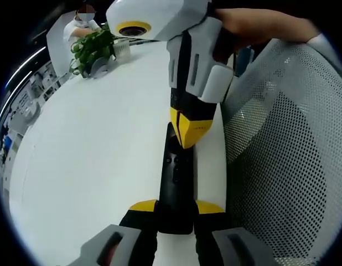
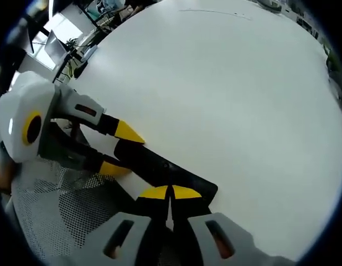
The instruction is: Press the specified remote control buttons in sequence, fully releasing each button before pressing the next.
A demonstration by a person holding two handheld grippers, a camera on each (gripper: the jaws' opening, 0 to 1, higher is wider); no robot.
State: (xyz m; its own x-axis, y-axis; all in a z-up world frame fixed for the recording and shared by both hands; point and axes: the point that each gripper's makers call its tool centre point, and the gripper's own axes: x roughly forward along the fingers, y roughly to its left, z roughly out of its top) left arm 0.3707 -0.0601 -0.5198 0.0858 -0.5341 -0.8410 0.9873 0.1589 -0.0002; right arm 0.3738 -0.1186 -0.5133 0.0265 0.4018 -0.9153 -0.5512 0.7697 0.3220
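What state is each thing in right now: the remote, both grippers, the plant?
Remote: lying on the white table, near end clamped, far end under the other gripper's tips.
Left gripper: shut on the remote, one jaw on each side.
Right gripper: shut, its closed yellow tips set on the remote's top face.
Potted plant: upright at the table's far end.
Mesh chair: beside the table edge.

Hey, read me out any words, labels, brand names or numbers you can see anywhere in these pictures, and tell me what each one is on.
No text can be read anywhere.
Black remote control: its buttons show as small blurred marks, with no legible labels.
Left gripper and right gripper: no readable brand or number.
White table: no writing.
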